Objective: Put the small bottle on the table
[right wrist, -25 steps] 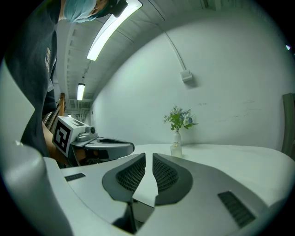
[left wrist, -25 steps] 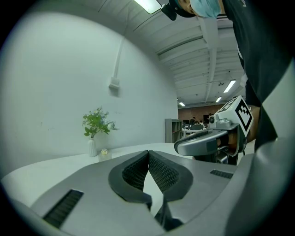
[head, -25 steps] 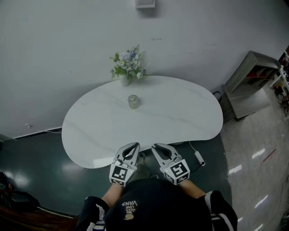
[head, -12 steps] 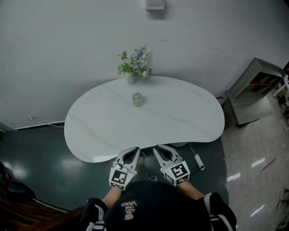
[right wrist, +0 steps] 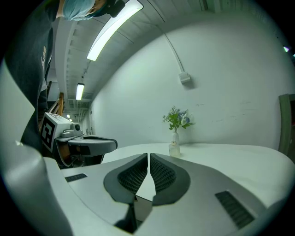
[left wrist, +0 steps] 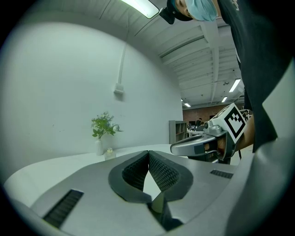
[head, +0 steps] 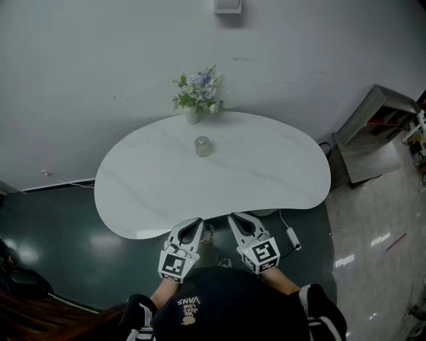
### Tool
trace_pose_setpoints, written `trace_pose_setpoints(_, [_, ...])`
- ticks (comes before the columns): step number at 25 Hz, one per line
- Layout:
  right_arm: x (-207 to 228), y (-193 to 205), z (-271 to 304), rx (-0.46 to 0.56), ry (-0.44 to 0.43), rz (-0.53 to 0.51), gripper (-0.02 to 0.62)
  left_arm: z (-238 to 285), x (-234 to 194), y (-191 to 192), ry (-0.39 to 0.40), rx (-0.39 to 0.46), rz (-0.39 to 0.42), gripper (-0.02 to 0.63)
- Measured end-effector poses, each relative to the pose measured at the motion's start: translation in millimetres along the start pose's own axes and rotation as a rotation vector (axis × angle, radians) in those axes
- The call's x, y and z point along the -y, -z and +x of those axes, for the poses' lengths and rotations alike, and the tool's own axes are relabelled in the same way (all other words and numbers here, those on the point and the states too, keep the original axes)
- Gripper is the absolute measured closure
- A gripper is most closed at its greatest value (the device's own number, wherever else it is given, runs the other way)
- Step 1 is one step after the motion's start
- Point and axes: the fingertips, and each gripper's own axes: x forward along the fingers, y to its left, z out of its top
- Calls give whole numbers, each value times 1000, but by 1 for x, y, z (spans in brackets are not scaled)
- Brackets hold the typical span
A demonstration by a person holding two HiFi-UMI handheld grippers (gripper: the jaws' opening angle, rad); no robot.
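Note:
The small bottle (head: 203, 146) is a pale jar that stands upright on the white oval table (head: 266, 173), toward its far side, just in front of a vase of flowers (head: 194, 106). Both grippers hover side by side at the table's near edge, far from the bottle. My left gripper (head: 195, 222) is shut with nothing in it, and my right gripper (head: 236, 218) is likewise shut and empty. The left gripper view shows the closed jaws (left wrist: 148, 152) with the bottle (left wrist: 109, 152) far ahead. In the right gripper view the jaws (right wrist: 149, 155) meet, bottle (right wrist: 174, 148) beyond.
A grey shelf unit (head: 369, 130) stands on the floor to the right of the table. A cable with a white adapter (head: 293, 237) lies under the table's near right edge. A white box (head: 227, 5) hangs on the wall above the flowers.
The head view has shifted slightly, so the table and the bottle sit a little further right in the picture. Both grippers stay side by side at the near edge. The bottle has not moved on the table.

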Motion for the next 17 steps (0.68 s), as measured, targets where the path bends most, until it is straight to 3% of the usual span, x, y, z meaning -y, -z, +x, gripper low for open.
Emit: trace_pose_setpoints(17, [4, 0, -2, -7, 16, 3, 545, 1, -2, 2, 9, -15, -29, 586])
